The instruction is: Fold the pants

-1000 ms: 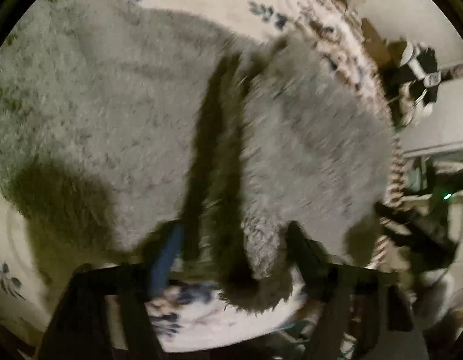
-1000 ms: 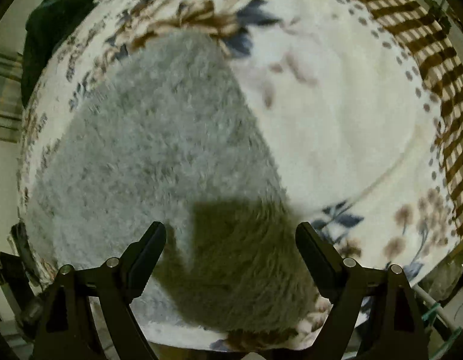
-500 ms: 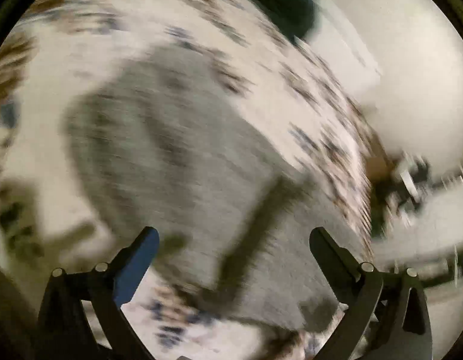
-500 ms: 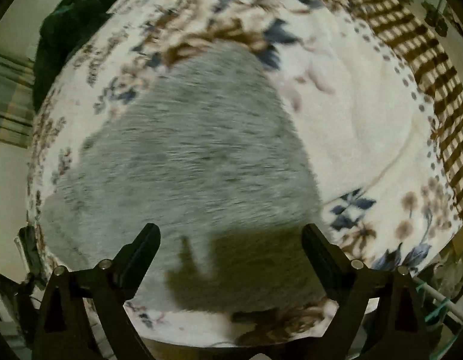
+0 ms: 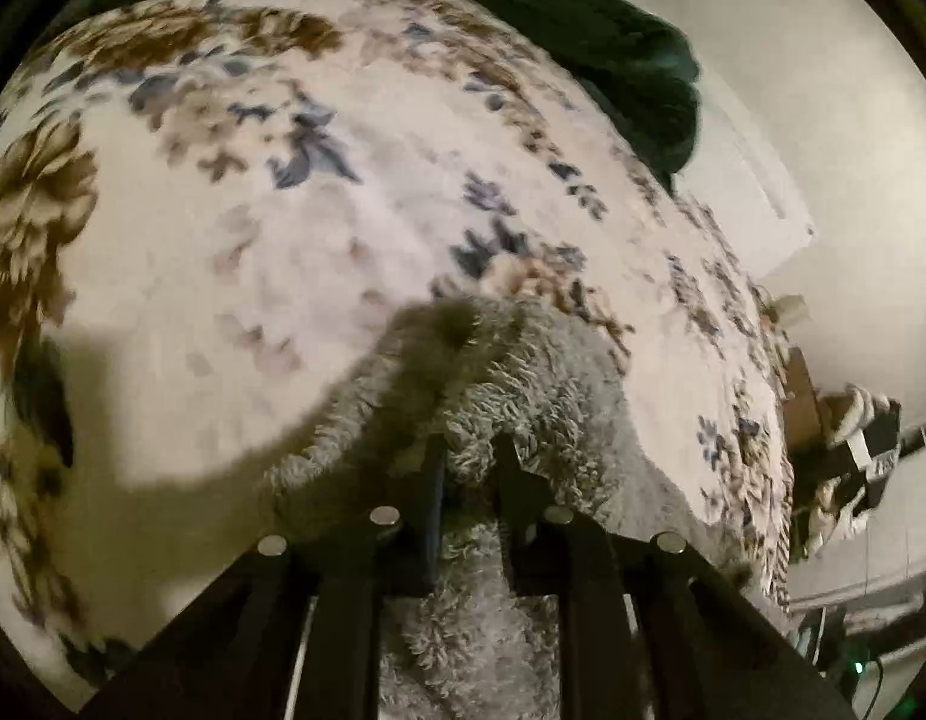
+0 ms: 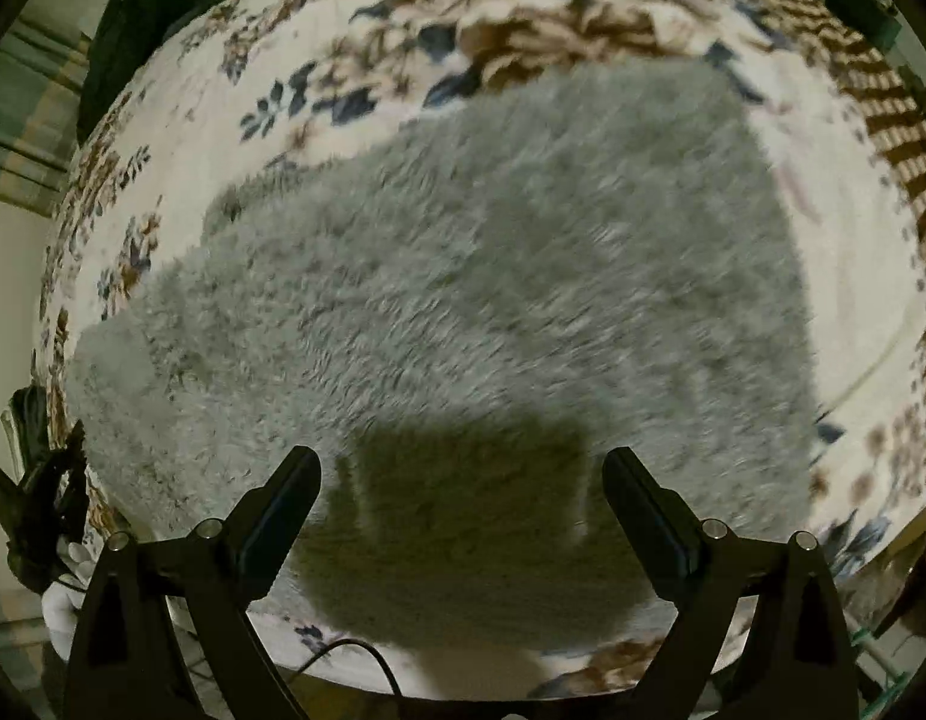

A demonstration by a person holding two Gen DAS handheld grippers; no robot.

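Observation:
The fluffy grey pants [image 6: 475, 300] lie spread on the flowered blanket [image 6: 355, 48], filling the middle of the right wrist view. My right gripper [image 6: 462, 468] is open and empty just above their near edge, casting a shadow on them. In the left wrist view, my left gripper [image 5: 469, 450] is shut on a bunched edge of the pants [image 5: 523, 384], which hang up between the fingers. The rest of the pants is hidden below the left gripper.
The blanket [image 5: 253, 228] covers the bed. A dark green garment [image 5: 631, 66] lies at its far edge by the white wall; it also shows in the right wrist view [image 6: 133, 12]. Clutter [image 5: 847, 456] stands beside the bed at the right.
My left gripper was open half a second ago and has now closed on the pants' edge. My right gripper has stayed open and drawn back, so more of the pants shows.

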